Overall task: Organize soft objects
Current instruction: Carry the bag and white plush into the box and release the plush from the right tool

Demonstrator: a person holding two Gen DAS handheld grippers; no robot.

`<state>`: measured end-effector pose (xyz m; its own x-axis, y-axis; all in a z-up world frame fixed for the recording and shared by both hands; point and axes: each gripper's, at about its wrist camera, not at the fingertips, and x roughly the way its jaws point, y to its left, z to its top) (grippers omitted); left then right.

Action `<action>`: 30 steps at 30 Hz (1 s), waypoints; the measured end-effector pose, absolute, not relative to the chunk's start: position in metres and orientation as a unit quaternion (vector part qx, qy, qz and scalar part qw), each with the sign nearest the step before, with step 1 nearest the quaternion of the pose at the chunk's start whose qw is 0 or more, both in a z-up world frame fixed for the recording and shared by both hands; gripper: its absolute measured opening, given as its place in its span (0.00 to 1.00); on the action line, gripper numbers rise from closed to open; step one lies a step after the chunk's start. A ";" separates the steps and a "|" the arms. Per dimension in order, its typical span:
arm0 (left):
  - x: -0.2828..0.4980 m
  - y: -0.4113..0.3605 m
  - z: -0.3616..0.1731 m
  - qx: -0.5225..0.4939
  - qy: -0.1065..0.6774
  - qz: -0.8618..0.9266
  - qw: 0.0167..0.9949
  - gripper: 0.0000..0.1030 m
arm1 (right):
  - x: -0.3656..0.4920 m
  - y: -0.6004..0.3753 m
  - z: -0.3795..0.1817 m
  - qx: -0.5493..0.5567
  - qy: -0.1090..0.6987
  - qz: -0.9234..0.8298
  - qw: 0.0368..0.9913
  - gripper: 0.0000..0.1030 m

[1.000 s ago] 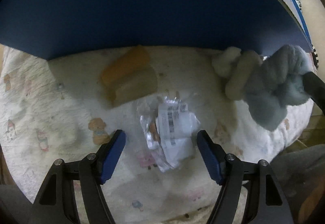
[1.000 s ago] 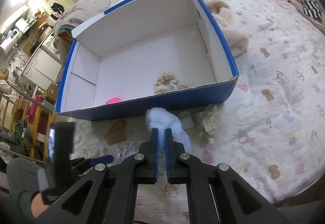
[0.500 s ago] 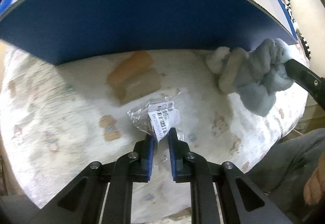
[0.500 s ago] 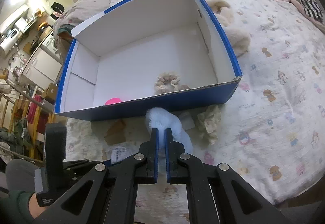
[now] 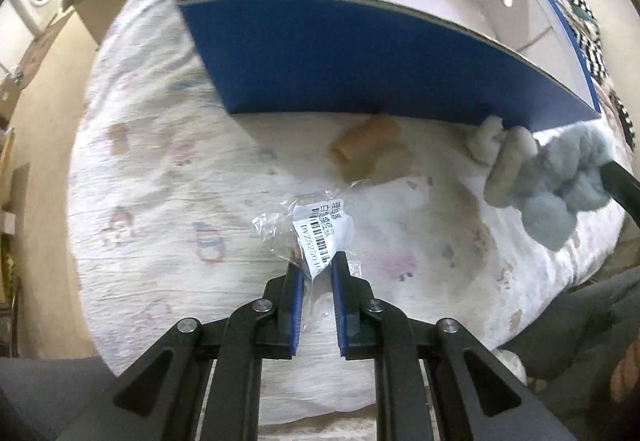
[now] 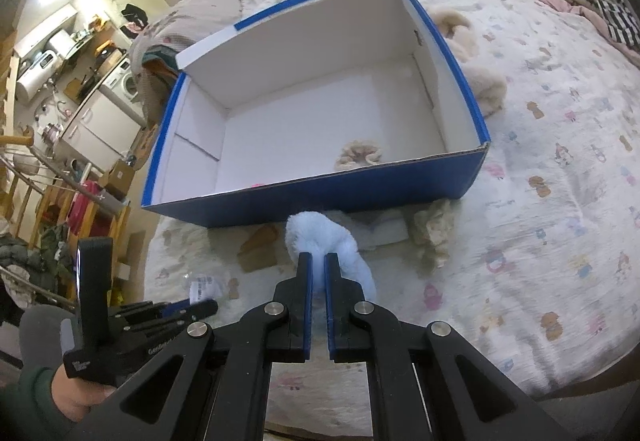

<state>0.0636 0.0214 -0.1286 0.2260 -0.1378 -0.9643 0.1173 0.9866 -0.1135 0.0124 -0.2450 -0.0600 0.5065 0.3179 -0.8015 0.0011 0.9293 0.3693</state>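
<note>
My left gripper (image 5: pixel 316 265) is shut on a clear plastic packet (image 5: pixel 316 229) with a barcode label and holds it just above the printed bedsheet. In the right wrist view this gripper (image 6: pixel 200 307) and the packet (image 6: pixel 206 287) show at the lower left. My right gripper (image 6: pixel 318 261) is shut on a light blue fluffy item (image 6: pixel 320 237), close in front of the blue box (image 6: pixel 320 197). The same fluffy item (image 5: pixel 572 177) hangs at the right of the left wrist view. The box (image 5: pixel 360 61) is white inside and holds a beige scrunchie (image 6: pixel 360 157) and a small pink thing (image 6: pixel 258 185).
Tan cardboard-like pieces (image 5: pixel 366 145) and a cream fluffy item (image 6: pixel 434 233) lie on the sheet before the box's front wall. A cream plush (image 6: pixel 480 81) lies beyond the box's right side. The bed's edge drops off at the left, with a hand (image 6: pixel 76 397) there.
My left jaws have shut on the packet and lifted it off the sheet, pulling up and back from the box. The right gripper has hardly moved with the blue fluffy item.
</note>
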 end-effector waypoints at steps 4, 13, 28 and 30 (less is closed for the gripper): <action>0.054 0.015 -0.124 -0.010 0.607 -0.071 0.792 0.12 | 0.005 -0.238 -0.053 0.162 0.477 0.105 0.858 0.07; 0.036 0.007 -0.115 0.003 0.587 -0.051 0.808 0.12 | -0.011 -0.220 -0.036 0.148 0.447 0.130 0.873 0.07; 0.021 0.013 -0.068 0.002 0.513 -0.003 0.858 0.12 | -0.027 -0.228 -0.010 0.172 0.388 0.159 0.891 0.07; 0.024 0.015 -0.057 -0.001 0.498 -0.002 0.867 0.12 | -0.030 -0.231 0.000 0.183 0.363 0.175 0.897 0.07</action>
<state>0.0239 0.0149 -0.0575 0.5042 -0.0042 -0.8636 0.0015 1.0000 -0.0039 -0.0296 -0.2306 -0.0004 0.6762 0.4461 -0.5863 -0.1804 0.8719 0.4553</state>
